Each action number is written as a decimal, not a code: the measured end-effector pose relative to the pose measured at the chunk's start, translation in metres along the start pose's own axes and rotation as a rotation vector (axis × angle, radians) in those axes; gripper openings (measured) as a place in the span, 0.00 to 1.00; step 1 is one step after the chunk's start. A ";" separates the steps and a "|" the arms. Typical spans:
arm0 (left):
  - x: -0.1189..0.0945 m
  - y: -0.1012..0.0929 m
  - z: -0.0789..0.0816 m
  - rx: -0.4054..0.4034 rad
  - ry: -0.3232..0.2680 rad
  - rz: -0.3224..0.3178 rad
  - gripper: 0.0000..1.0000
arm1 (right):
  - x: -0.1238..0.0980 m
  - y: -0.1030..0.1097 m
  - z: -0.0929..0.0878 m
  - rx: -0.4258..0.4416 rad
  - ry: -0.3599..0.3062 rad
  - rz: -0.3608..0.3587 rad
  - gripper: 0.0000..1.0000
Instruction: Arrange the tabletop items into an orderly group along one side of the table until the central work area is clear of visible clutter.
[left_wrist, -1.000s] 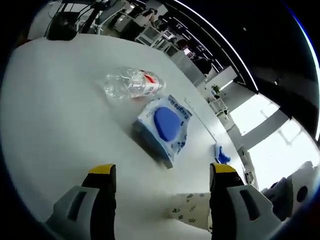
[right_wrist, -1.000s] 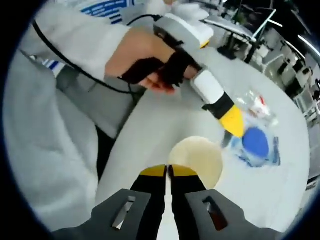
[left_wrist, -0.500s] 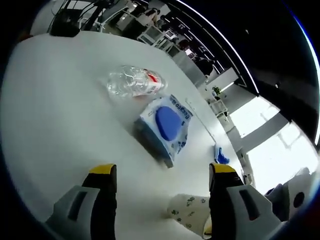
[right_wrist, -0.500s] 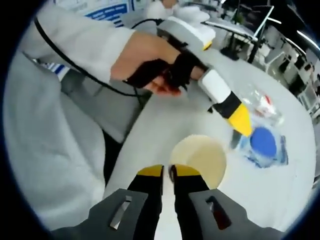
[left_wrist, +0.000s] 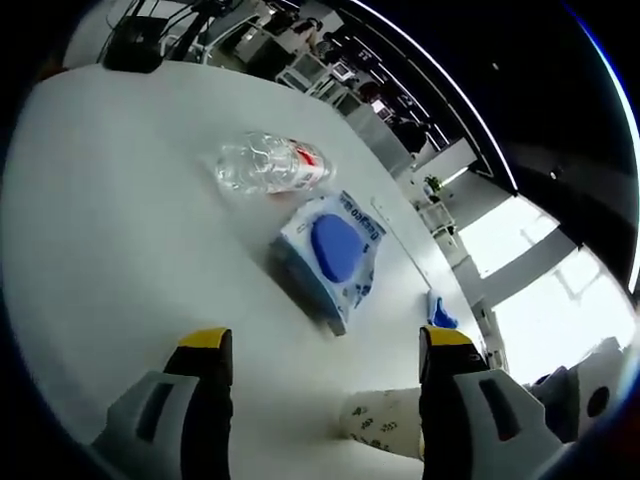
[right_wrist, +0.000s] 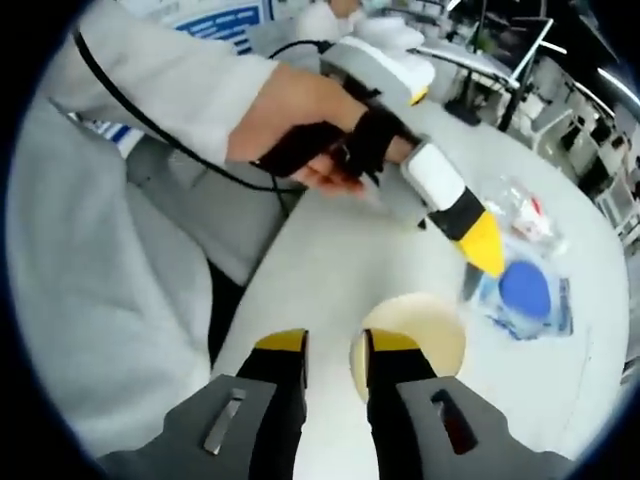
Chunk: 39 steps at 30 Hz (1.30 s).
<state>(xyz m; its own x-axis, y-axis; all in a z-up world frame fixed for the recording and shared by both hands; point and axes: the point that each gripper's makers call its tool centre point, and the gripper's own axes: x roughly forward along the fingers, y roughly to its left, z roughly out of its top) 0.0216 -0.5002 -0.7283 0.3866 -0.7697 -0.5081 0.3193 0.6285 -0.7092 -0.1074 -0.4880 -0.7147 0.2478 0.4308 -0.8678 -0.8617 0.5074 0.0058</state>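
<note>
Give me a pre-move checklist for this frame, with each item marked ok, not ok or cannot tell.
1. Right gripper open, rim of the paper cup out of its pinch: ok, a gap shows between the jaws.
2. Left gripper open and empty: ok.
3. Paper cup standing upright: ok, mouth up.
4. Wet wipes pack and plastic bottle moved to the table's side: not ok, both lie mid-table.
5. Bottle stable: cannot tell, it lies on its side.
6. Blue item near the far edge identified: cannot tell.
</note>
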 end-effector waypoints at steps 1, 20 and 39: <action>0.000 0.000 0.000 0.000 0.001 0.001 0.76 | 0.000 0.001 0.001 0.002 -0.006 0.003 0.21; 0.001 0.002 0.002 -0.031 -0.004 -0.001 0.74 | -0.032 -0.010 0.007 0.093 -0.121 -0.047 0.29; 0.006 -0.003 0.000 -0.023 0.023 -0.005 0.74 | -0.090 -0.029 0.008 0.283 -0.320 -0.160 0.31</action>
<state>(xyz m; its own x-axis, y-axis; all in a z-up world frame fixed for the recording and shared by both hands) 0.0235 -0.5063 -0.7292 0.3647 -0.7755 -0.5153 0.3009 0.6219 -0.7230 -0.1010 -0.5356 -0.6323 0.5308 0.5170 -0.6715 -0.6577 0.7510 0.0584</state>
